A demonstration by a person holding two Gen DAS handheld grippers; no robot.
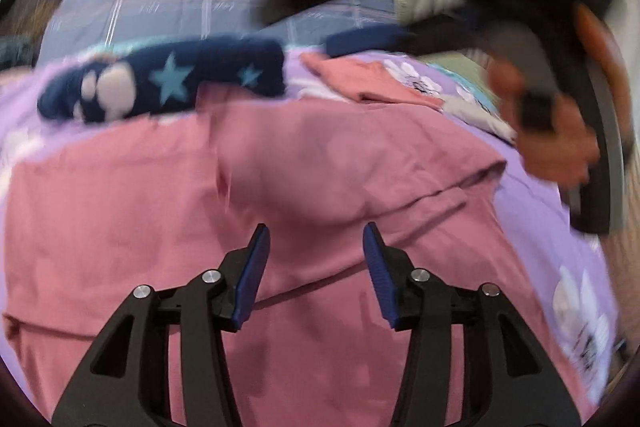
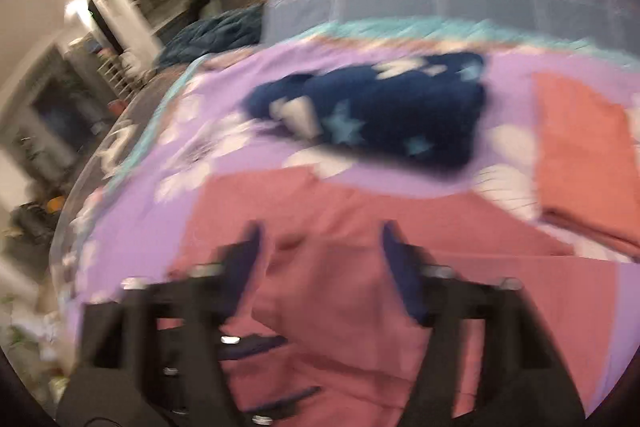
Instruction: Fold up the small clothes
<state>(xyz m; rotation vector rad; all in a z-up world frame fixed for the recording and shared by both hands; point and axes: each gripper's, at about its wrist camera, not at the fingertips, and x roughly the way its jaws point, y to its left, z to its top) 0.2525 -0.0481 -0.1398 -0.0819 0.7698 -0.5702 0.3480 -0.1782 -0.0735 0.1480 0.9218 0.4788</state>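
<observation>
While the left gripper [image 1: 316, 247] hangs half open and empty over the pink shirt [image 1: 200, 211] on the bedspread [image 1: 536, 227], its sleeve hem looks the best hold. Right view, blurred: right gripper [image 2: 320, 247] parted, empty; cloth thin, limp.

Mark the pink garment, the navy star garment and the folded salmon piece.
pink garment [image 1: 304, 163]: left wrist view, flat middle of the cloth.
navy star garment [image 2: 400, 107]: right wrist view, its dark centre.
folded salmon piece [image 2: 584, 155]: right wrist view, top face.
</observation>
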